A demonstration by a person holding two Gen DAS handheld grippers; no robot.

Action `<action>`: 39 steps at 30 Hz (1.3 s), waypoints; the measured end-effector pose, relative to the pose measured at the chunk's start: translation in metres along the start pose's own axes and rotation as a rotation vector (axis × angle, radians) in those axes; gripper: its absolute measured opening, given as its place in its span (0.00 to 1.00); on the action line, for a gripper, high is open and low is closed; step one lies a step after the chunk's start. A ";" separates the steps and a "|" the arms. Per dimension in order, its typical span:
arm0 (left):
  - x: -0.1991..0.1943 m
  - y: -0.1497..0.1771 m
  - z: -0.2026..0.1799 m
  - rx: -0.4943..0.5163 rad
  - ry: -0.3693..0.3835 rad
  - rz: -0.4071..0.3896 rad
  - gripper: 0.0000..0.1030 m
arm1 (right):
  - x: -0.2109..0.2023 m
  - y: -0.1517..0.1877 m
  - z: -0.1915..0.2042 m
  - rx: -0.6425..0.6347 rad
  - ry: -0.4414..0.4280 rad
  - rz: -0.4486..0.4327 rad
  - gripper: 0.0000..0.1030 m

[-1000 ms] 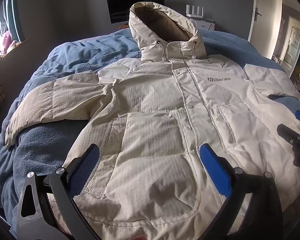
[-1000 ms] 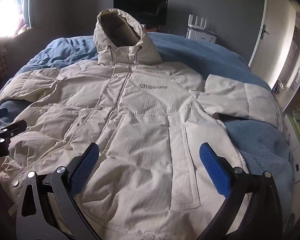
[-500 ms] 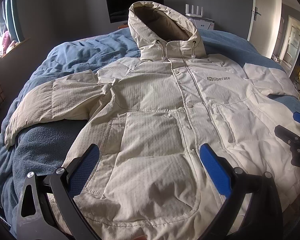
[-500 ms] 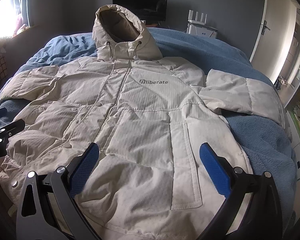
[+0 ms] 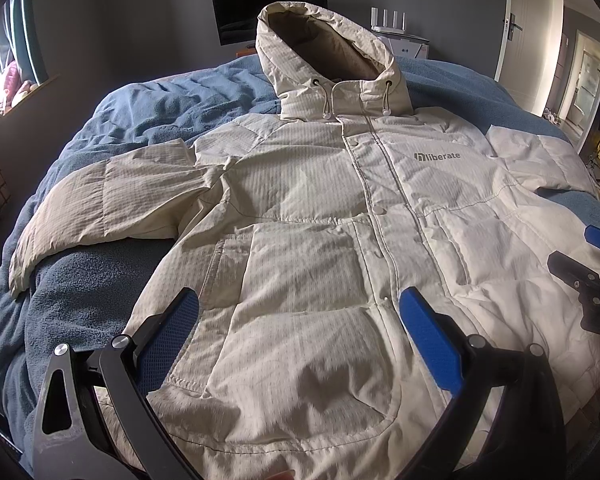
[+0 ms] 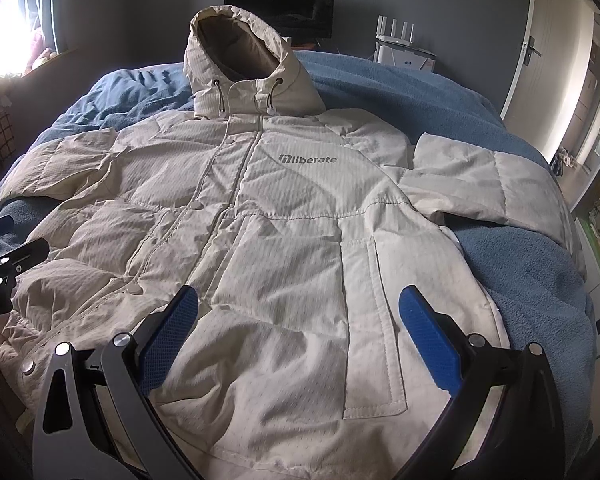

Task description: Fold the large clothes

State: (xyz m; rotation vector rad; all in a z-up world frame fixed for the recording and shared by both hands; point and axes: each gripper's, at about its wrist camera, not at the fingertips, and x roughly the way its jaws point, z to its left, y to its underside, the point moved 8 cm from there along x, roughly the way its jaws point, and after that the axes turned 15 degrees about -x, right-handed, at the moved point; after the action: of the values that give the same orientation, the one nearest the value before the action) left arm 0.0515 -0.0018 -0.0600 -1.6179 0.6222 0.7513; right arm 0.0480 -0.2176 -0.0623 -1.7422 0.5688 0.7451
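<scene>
barely any motion since earlier, both views just crept slightly. left gripper [image 5: 300, 320] and right gripper [image 6: 300, 320] hover spread wide over the hem, holding nothing, likely lining up a first grab. cream hooded jacket [image 5: 320, 208] lies flat, face up on blue bed [image 5: 160, 104], sleeves out, unfolded.

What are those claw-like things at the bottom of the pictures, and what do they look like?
They are two hand-held grippers. The left gripper and the right gripper look alike: each has two black curved arms with round silver bolts, tipped by flat, bright blue fingers with a fine dimpled texture. A grey metal bracket with a slot sits beside each. No cables or sleeves show.
</scene>
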 end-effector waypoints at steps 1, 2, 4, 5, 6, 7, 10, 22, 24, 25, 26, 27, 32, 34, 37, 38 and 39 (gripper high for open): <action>0.000 0.000 0.000 0.001 0.000 0.000 0.94 | 0.000 0.000 0.000 0.000 0.000 -0.001 0.94; 0.001 0.000 0.000 0.002 0.000 0.001 0.94 | 0.000 0.000 0.000 0.000 0.000 -0.001 0.94; 0.000 0.000 0.000 0.001 0.000 0.001 0.94 | 0.001 0.000 0.000 0.000 0.000 0.001 0.94; 0.000 0.000 -0.001 0.001 0.000 0.001 0.94 | 0.001 0.000 0.000 0.000 0.000 0.001 0.94; 0.000 0.000 -0.001 0.001 0.000 0.000 0.94 | 0.001 0.000 0.000 0.000 0.000 0.001 0.94; 0.001 0.000 0.000 0.002 0.000 0.001 0.94 | 0.001 0.001 0.000 0.000 -0.001 0.002 0.94; 0.000 0.000 0.000 0.000 0.000 0.002 0.94 | 0.001 0.000 0.000 0.001 -0.001 0.003 0.94; 0.001 0.000 0.000 0.001 0.000 0.002 0.94 | 0.002 0.001 0.000 0.001 -0.001 0.003 0.94; 0.001 0.000 0.000 0.002 0.000 0.002 0.94 | 0.003 0.001 0.000 0.001 -0.001 0.004 0.94; 0.001 0.000 0.000 0.001 0.000 0.002 0.94 | 0.002 0.001 0.000 0.001 -0.002 0.004 0.94; 0.001 0.000 0.000 0.002 0.000 0.003 0.94 | 0.002 0.000 0.000 0.001 -0.002 0.004 0.94; 0.001 0.000 0.000 0.002 0.000 0.003 0.94 | 0.003 0.000 0.000 0.001 -0.002 0.005 0.94; 0.001 0.000 0.000 0.002 0.000 0.003 0.94 | 0.003 0.001 0.000 0.001 -0.002 0.005 0.94; 0.001 0.000 0.000 0.002 0.000 0.003 0.94 | 0.003 0.001 0.000 0.001 -0.002 0.005 0.94; 0.001 0.000 0.000 0.001 -0.001 0.003 0.94 | 0.004 0.001 0.000 0.000 -0.003 0.006 0.94; 0.001 0.000 0.000 0.002 -0.001 0.004 0.94 | 0.004 0.001 0.000 0.001 -0.003 0.007 0.94; 0.001 0.000 0.000 0.002 -0.001 0.004 0.94 | 0.004 0.001 0.000 0.001 -0.003 0.008 0.94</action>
State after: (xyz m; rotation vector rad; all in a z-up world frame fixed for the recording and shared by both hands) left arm 0.0521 -0.0016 -0.0606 -1.6151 0.6256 0.7539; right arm 0.0502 -0.2177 -0.0659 -1.7383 0.5737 0.7529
